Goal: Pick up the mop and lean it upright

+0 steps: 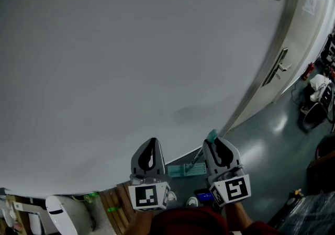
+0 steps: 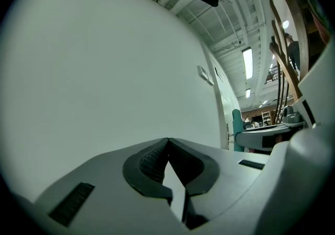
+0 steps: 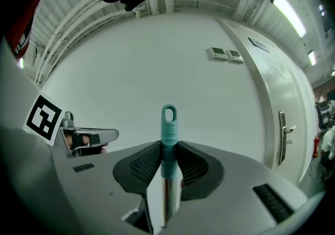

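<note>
1. Head view: the left tool [image 1: 152, 158] and the right tool [image 1: 222, 154] are side by side at the lower middle of the frame, both facing the grey wall [image 1: 131, 51]. The mop [image 1: 184, 170] has its teal head low between them, near the foot of the wall. Its handle slants up to the right, and its teal tip pokes out above the right tool. A door [image 1: 301, 24] stands at the upper right.

2. Left gripper view: the left tool's jaws are pressed together at their tips with nothing between them. It faces bare wall. The mop's teal handle end [image 2: 237, 124] shows at the right of the frame, well apart from this tool.

3. Right gripper view: the right tool [image 3: 168, 147] is pinching the mop's handle just under the teal hanging loop [image 3: 168, 115]. The teal grip sits between the pads and the metal shaft runs down below them. The handle stands nearly upright in the centre of the frame, against the wall behind.

4. Judgement: the pick-up looks done and the leaning step is in hand. The next move calls for easing the handle's top onto the wall with the head planted on the floor. The right tool should spread its jaws only once the mop rests steady.
</note>
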Demonstrator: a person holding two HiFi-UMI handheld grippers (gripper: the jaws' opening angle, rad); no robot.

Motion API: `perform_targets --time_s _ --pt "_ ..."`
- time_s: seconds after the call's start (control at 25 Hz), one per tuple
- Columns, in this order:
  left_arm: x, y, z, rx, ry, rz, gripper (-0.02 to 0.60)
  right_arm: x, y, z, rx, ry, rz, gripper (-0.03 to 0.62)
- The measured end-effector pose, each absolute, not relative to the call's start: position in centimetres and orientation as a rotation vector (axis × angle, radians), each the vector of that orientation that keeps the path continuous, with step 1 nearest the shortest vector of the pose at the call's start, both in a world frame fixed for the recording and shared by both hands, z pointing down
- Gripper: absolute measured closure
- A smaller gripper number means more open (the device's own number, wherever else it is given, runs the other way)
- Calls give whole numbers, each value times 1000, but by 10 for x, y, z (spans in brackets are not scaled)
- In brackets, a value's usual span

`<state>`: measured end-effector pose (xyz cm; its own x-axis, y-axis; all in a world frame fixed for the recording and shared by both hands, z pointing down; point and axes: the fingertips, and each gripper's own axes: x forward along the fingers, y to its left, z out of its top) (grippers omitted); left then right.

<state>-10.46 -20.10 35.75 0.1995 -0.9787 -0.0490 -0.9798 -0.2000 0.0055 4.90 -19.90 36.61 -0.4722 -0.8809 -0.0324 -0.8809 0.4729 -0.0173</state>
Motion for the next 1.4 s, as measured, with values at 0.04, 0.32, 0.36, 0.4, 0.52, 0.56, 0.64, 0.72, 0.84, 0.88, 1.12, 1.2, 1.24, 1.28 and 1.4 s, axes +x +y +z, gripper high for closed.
perform_targets --time_s 0.04,0.32,0.36,0.4,0.52,0.56,0.64,0.72,0.84,0.88,1.12,1.2,1.24,1.28,1.4 --pt "-103 -201 358 -2415 1966 59 567 49 -199 365 -1589 2666 0 485" --pt "-101 -200 360 -2430 1960 52 568 50 -197 360 -1572 2650 -7 485" --pt "-102 -199 360 -2416 1963 58 568 50 -196 359 -1571 2647 -6 485" --pt "-103 -199 359 -2407 1967 66 568 50 -196 358 -1572 2644 -5 485" --pt "-104 -198 357 -2389 1972 51 568 50 -196 357 -1572 2644 1 485" --pt "-104 -198 357 -2389 1971 57 568 49 -195 357 -1572 2644 5 485" --pt "-104 -198 355 -2389 1972 73 568 49 -195 356 -1573 2645 12 485" --pt "-106 -198 356 -2381 1974 70 568 49 -195 355 -1575 2647 17 485" --pt "-110 -198 358 -2366 1996 71 568 50 -195 355 -1582 2647 24 485" --pt "-111 -199 358 -2361 1997 74 568 50 -195 355 -1587 2644 26 485" --pt "-114 -197 352 -2352 1997 71 568 54 -194 355 -1607 2629 29 485" --pt "-115 -197 351 -2346 1991 78 568 54 -194 356 -1611 2627 28 485" --pt "-115 -196 351 -2346 1990 78 568 54 -193 356 -1614 2626 28 485" --pt "-115 -196 351 -2347 1989 77 568 55 -193 356 -1617 2624 28 485" --pt "-114 -194 350 -2343 1984 83 568 56 -192 357 -1623 2621 23 485"
